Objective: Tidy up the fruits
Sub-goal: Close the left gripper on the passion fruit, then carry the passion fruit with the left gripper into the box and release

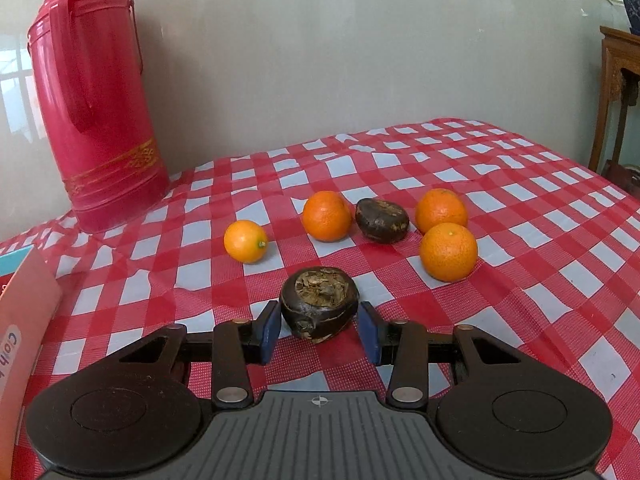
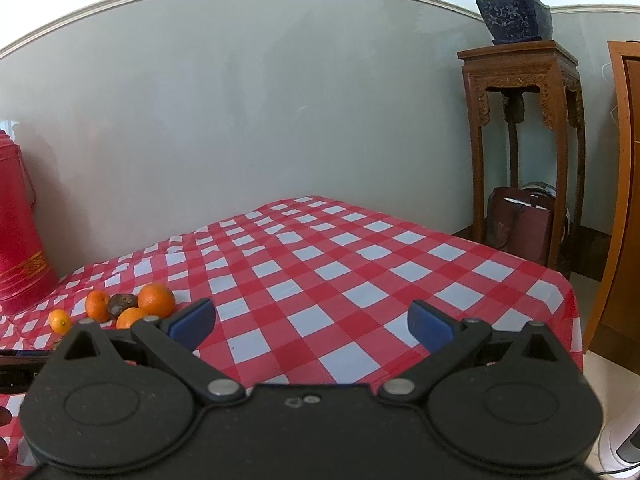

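Observation:
A dark brown, rough-topped fruit [image 1: 319,304] sits on the red-checked cloth between the blue pads of my left gripper [image 1: 320,314], and both pads touch its sides. Behind it lie a small yellow-orange citrus [image 1: 245,241], an orange [image 1: 326,216], a second dark fruit [image 1: 382,220] and two more oranges [image 1: 441,210] [image 1: 448,252]. In the right wrist view my right gripper [image 2: 310,312] stands open over bare cloth with nothing between its fingers. The fruit cluster [image 2: 157,300] lies to its far left.
A tall red thermos [image 1: 96,100] stands at the back left by the wall. A pink and teal box [image 1: 24,320] leans in at the left edge. The table's right edge [image 2: 568,292] drops off beside a wooden stand [image 2: 520,120] bearing a potted plant [image 2: 514,12].

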